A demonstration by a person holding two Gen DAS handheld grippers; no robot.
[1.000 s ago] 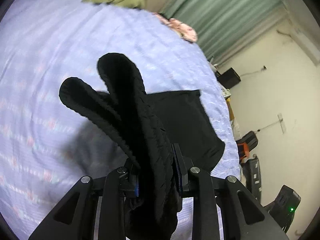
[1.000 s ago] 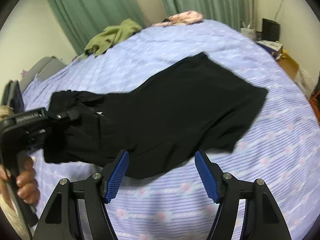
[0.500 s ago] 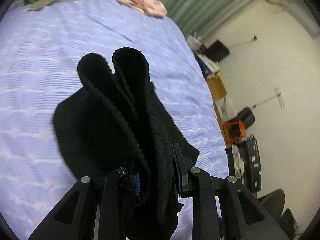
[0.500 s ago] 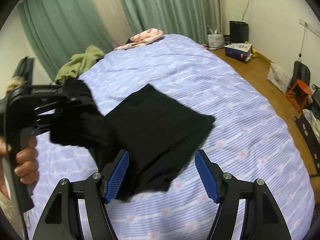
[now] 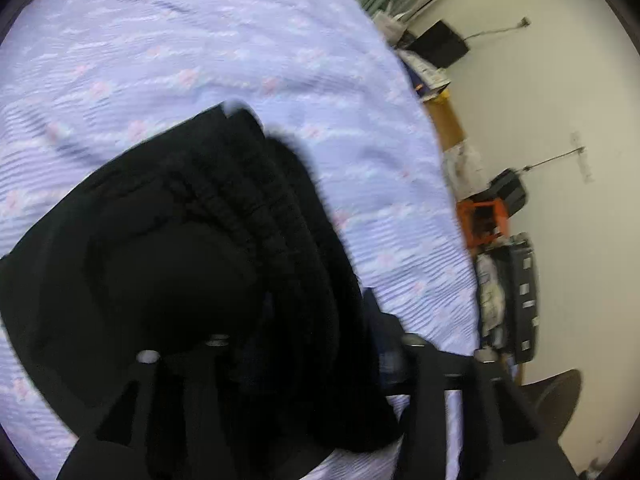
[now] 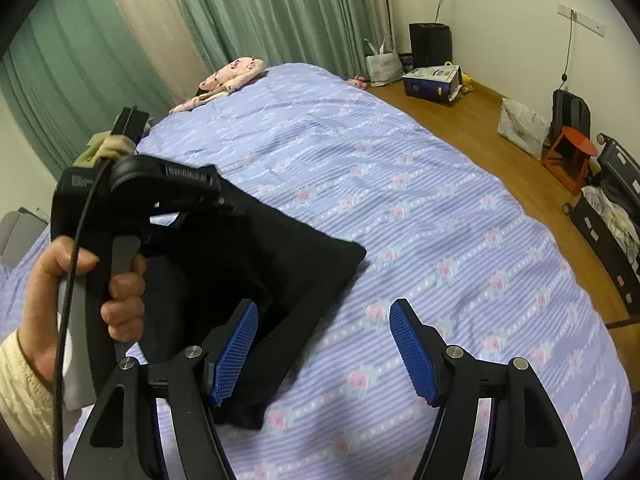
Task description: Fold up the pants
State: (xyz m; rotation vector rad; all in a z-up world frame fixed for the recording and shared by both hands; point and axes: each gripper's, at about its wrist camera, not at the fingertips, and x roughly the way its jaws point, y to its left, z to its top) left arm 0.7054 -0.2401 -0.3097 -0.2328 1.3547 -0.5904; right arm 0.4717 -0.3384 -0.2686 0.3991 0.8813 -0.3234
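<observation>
The black pants (image 6: 256,264) lie folded over on the lilac bedspread (image 6: 440,240). In the left wrist view the ribbed waistband (image 5: 240,200) is bunched over the lower layer of the pants (image 5: 60,280), and cloth covers my left gripper (image 5: 304,344); its jaws look wider apart than before, and I cannot tell if they hold the cloth. The left gripper also shows in the right wrist view (image 6: 208,196), held by a hand above the pants. My right gripper (image 6: 324,348) is open and empty, its left blue pad (image 6: 236,344) just over the pants' near edge.
A pink garment (image 6: 228,80) lies at the bed's far end by green curtains (image 6: 260,8). The wooden floor (image 6: 500,136) to the right holds a box, bags, an orange stool (image 6: 568,156) and a suitcase (image 6: 612,216).
The left gripper carried the waistband over and down onto the rest of the pants, folding them in half. Its jaws look wider apart. The right gripper stayed open and drew back.
</observation>
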